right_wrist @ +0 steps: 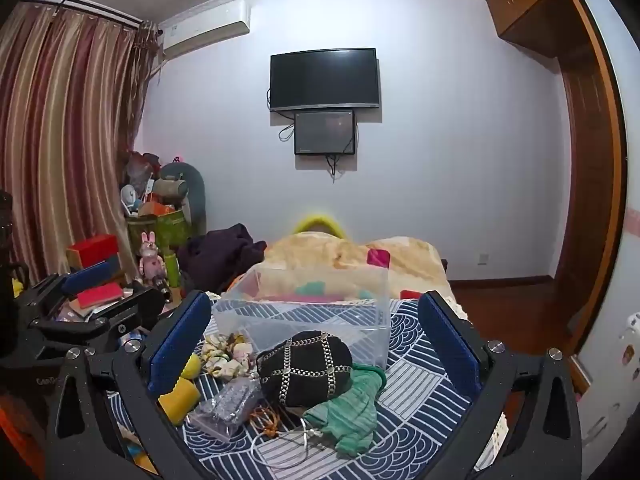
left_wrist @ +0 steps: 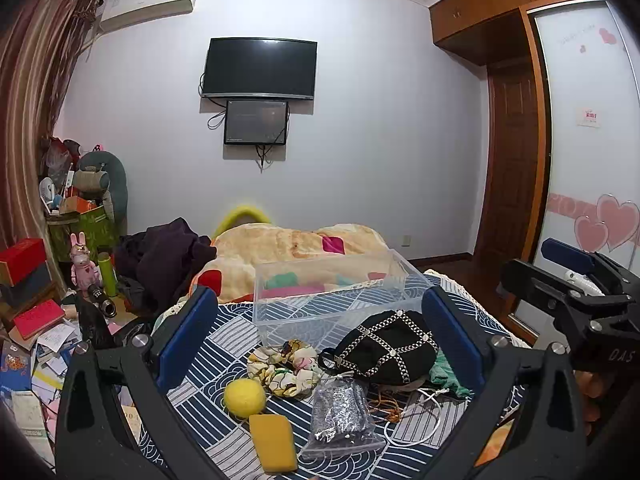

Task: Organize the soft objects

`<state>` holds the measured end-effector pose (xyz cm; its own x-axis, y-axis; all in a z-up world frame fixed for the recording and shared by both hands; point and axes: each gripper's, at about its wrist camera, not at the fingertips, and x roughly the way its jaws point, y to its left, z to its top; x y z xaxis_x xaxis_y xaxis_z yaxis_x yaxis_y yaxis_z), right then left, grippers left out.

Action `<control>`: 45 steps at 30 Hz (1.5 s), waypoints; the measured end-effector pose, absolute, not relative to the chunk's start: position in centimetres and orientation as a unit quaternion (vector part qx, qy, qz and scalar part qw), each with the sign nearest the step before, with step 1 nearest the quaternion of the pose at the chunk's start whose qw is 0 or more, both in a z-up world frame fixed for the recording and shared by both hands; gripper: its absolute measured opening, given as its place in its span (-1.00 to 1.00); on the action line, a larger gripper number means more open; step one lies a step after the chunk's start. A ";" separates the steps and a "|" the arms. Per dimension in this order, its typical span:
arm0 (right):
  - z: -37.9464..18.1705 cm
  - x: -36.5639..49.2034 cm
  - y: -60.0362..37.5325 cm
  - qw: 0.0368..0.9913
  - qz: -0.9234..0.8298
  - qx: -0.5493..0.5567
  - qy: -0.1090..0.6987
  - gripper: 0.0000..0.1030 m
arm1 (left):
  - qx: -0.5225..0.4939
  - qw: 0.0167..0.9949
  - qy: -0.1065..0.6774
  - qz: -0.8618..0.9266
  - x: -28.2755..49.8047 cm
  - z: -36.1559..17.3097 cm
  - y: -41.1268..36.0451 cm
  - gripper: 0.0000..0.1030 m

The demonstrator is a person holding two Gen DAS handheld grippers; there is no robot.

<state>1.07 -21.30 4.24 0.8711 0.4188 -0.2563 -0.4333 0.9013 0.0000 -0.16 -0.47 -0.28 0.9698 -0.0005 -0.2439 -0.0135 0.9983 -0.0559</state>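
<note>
On the blue patterned bed cover lie a yellow ball (left_wrist: 244,397), a yellow sponge (left_wrist: 273,441), a floral scrunchie (left_wrist: 282,366), a black studded cap (left_wrist: 387,347), a green cloth (right_wrist: 352,412) and a bag of grey beads (left_wrist: 340,414). A clear plastic box (left_wrist: 328,292) stands behind them. My left gripper (left_wrist: 320,344) is open above the pile, holding nothing. My right gripper (right_wrist: 316,340) is open above the cap (right_wrist: 306,366), also empty. The box shows in the right view (right_wrist: 308,304) too.
A crumpled orange blanket (left_wrist: 296,248) and dark clothes (left_wrist: 164,256) lie behind the box. White and orange cords (right_wrist: 280,432) lie by the cap. Boxes, books and a pink rabbit toy (left_wrist: 82,264) clutter the left side. A wardrobe (left_wrist: 516,160) stands right.
</note>
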 end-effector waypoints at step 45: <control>3.7 1.2 -21.1 0.965 0.225 -0.026 0.131 1.00 | -0.028 0.992 0.124 0.004 -0.2 -0.2 -0.6 1.00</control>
<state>1.17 -21.12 3.66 0.8643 0.4275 -0.2650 -0.4413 0.8973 0.0081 -0.18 -0.63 -0.25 0.9693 0.0016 -0.2457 -0.0155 0.9984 -0.0548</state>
